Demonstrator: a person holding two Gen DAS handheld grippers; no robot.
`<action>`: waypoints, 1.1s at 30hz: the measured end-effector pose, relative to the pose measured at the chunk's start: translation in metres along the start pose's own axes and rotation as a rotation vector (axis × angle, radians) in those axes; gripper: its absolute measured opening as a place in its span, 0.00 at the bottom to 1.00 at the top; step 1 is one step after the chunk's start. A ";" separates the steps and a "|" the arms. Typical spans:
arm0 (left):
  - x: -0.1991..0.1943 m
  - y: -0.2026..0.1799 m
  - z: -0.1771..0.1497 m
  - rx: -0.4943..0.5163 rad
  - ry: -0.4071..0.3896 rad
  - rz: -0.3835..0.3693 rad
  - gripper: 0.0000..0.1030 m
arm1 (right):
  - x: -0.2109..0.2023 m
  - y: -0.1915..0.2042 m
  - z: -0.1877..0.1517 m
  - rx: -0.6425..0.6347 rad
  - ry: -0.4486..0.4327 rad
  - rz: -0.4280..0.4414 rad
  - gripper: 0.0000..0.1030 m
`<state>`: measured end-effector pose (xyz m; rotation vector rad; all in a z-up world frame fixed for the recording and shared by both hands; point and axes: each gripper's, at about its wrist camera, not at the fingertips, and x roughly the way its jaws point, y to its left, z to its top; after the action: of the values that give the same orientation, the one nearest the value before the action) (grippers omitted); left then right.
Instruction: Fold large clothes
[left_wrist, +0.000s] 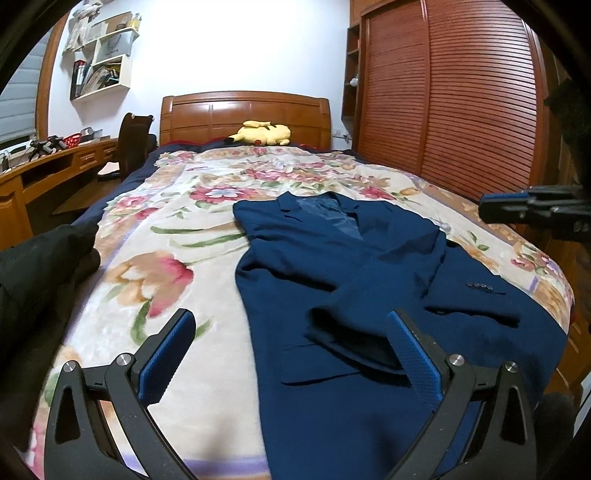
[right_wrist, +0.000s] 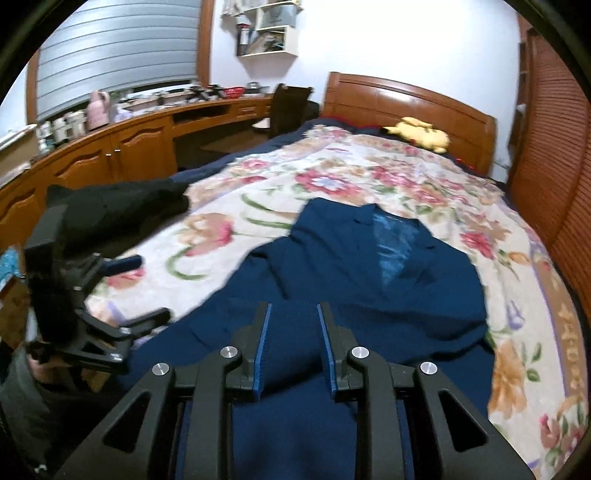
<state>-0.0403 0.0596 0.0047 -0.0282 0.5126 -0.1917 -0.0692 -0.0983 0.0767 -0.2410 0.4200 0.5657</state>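
Observation:
A navy blazer (left_wrist: 369, 258) lies face up on the floral blanket (left_wrist: 166, 229) of a bed, collar toward the headboard, one sleeve laid across its front. My left gripper (left_wrist: 291, 315) hovers open and wide over the blazer's near left edge, nothing between its fingers. My right gripper (left_wrist: 484, 210) shows at the right edge of that view, above the bed's side. In the right wrist view my right gripper (right_wrist: 293, 308) hangs over the blazer (right_wrist: 369, 277) with a narrow gap and nothing in it. The left gripper (right_wrist: 151, 288) stands open at the left, held by a hand.
A black garment (left_wrist: 48, 258) (right_wrist: 122, 206) lies on the bed's left side. A yellow plush toy (left_wrist: 262, 133) rests by the wooden headboard. A slatted wardrobe (left_wrist: 443, 92) lines the right. A wooden desk (right_wrist: 110, 147) and a chair (left_wrist: 133, 144) stand at the left.

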 end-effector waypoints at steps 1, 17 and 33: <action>0.001 -0.003 0.000 0.005 0.002 -0.004 1.00 | 0.002 -0.002 -0.004 0.005 0.005 -0.011 0.24; 0.032 -0.051 -0.003 0.085 0.078 -0.040 1.00 | 0.073 -0.076 -0.092 0.231 0.153 -0.196 0.48; 0.083 -0.050 0.015 0.131 0.224 0.044 0.63 | 0.070 -0.086 -0.111 0.213 0.150 -0.134 0.48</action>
<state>0.0294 -0.0060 -0.0186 0.1332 0.7223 -0.1859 -0.0027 -0.1732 -0.0435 -0.1056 0.6005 0.3692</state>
